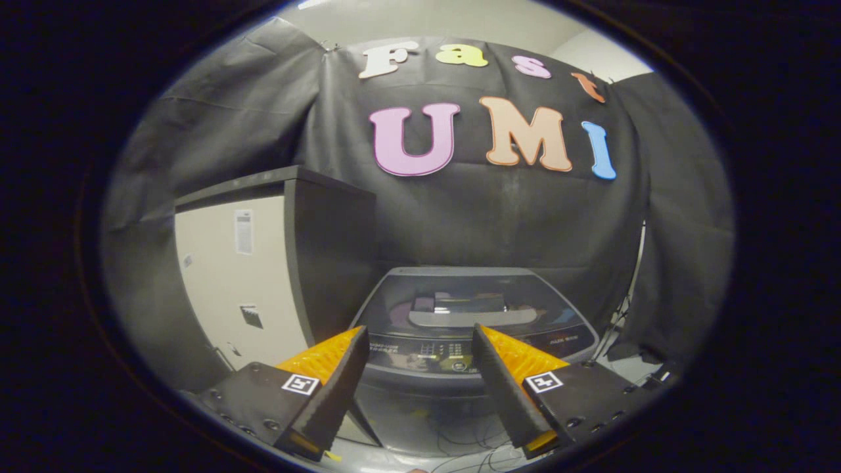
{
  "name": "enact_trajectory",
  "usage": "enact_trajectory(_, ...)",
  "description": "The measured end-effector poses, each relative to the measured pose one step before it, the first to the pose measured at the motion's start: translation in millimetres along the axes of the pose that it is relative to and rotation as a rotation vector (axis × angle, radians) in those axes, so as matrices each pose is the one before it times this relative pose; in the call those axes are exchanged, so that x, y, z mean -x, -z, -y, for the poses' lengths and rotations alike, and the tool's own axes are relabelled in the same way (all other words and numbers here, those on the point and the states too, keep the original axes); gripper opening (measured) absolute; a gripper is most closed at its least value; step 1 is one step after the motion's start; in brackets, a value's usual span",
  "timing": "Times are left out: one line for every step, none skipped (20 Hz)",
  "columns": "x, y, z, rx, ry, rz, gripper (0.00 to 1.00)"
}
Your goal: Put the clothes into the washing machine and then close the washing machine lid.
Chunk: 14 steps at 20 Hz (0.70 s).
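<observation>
Tongs (pixel 419 332) spread, gripping nothing — washing machine (pixel 473 341) just beyond, lid (pixel 470 295) down | tall cabinet (pixel 263 276) beside it

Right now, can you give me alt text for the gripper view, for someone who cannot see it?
The tool is open and empty, its fingers apart in front of a top-loading washer whose glass lid lies shut. A tall cabinet stands beside the washer against the black cloth wall. Cables lie on the floor below.
</observation>
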<state>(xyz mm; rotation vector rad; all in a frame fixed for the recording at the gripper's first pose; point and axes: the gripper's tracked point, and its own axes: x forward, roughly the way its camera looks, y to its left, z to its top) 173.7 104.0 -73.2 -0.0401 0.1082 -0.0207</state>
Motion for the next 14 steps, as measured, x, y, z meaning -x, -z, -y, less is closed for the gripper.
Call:
enact_trajectory(2.13,7.13,4.48,-0.01025,0.01118,-0.02188,0.99)
enact_trajectory(2.65,4.69,1.86,-0.0122,0.00227,-0.01614,0.99)
enact_trajectory(2.52,0.63,-4.08,-0.0077,-0.00866,-0.00462,1.0)
enact_trajectory(2.81,-0.87,-3.85,0.00019,-0.01181,0.00533,0.99)
enact_trajectory(1.52,0.07,-4.0,0.00881,-0.01146,0.00739,0.98)
enact_trajectory(0.55,0.31,1.46,0.00976,0.00159,0.00228,0.98)
enact_trajectory(1.2,0.28,1.66,0.00011,-0.00433,0.00264,0.98)
enact_trajectory(1.82,-4.73,-1.73,-0.00972,-0.01571,0.01486,0.98)
enact_trajectory(3.49,-7.6,-2.5,-0.01315,-0.01376,0.02647,0.98)
enact_trajectory(3.59,-8.96,-0.35,-0.01023,-0.00519,0.03057,0.98)
enact_trajectory(3.57,-7.15,2.48,-0.00239,0.00551,0.02575,0.98)
enact_trajectory(4.53,-5.48,5.35,0.00425,0.01628,0.0172,0.98)
enact_trajectory(3.88,-3.73,7.22,0.00324,0.01837,0.01589,0.98)
enact_trajectory(3.11,-4.39,5.96,-0.00229,0.01301,0.01734,0.98)
